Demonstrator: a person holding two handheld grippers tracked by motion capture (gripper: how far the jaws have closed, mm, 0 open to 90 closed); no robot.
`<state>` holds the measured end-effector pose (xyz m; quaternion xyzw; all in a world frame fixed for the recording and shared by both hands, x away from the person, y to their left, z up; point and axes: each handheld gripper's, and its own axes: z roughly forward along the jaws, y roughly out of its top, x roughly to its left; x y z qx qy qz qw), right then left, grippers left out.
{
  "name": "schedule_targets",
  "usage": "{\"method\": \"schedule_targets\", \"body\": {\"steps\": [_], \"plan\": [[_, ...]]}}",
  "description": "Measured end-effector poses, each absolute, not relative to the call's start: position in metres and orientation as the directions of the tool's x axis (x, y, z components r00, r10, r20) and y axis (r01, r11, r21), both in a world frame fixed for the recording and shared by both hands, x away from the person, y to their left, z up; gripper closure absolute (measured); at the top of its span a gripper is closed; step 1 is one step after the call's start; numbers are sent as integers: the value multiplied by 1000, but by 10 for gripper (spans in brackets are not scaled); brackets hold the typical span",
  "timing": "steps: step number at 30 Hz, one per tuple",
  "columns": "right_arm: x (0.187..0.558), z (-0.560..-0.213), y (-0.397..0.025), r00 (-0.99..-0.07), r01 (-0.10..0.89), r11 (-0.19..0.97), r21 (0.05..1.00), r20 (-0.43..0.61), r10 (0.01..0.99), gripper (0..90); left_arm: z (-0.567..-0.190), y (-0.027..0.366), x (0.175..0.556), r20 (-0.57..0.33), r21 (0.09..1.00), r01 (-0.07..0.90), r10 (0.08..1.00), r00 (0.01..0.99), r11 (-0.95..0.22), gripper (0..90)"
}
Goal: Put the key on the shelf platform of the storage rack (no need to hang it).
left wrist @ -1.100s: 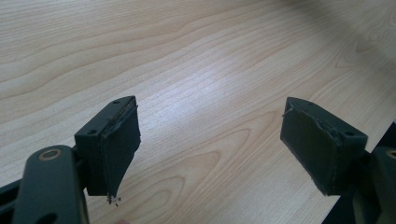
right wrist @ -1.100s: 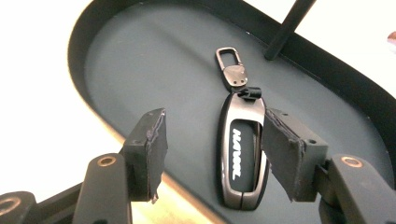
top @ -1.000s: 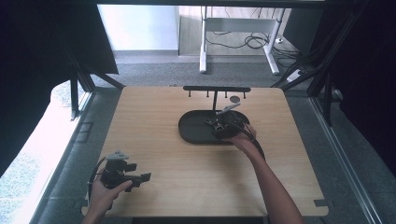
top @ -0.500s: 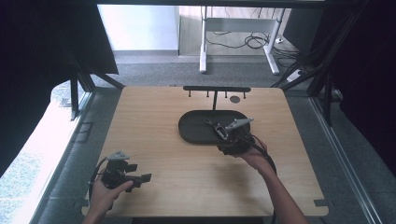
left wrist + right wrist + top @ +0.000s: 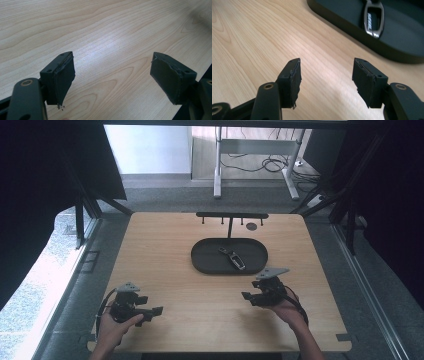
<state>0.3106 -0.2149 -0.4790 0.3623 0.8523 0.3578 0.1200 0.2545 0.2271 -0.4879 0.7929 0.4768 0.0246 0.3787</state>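
A car key fob (image 5: 232, 258) lies loose in a dark oval tray (image 5: 205, 265) at the middle of the tabletop (image 5: 165, 245), seen from the high view, with both pairs of tongs drawn up near the person's edge. The right tongs (image 5: 246, 296) hover just short of the tray's near rim, jaws parted and holding nothing; the left tongs (image 5: 159, 310) sit well apart at the near left corner, also spread wide and empty.

The right gripper view gives the closest look at the fob (image 5: 374, 18): a black body in a glossy metal frame, cut off at the top edge, with a strip of lettering too blurred to read. The tray's rim (image 5: 352, 31) crosses that view beyond the right tongs (image 5: 325, 75), and its far side runs out of frame.

The left gripper view takes in bare wood grain between the left tongs (image 5: 112, 75), whose pads (image 5: 66, 80) look frayed at the edges.

Behind the tray, the high view shows a thin black rack (image 5: 231, 215) with short pegs hanging from its bar and a small dark disc (image 5: 251, 226) beside it, too small to identify. Both forearms are cut off by the bottom edge.
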Motion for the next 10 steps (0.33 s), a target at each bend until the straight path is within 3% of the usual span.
{"method": "schedule_targets", "body": {"steps": [10], "plan": [[306, -493, -228, -673, 545, 461, 700, 38, 739, 386, -489, 225, 255, -323, 620, 738, 772, 548, -265, 201]]}}
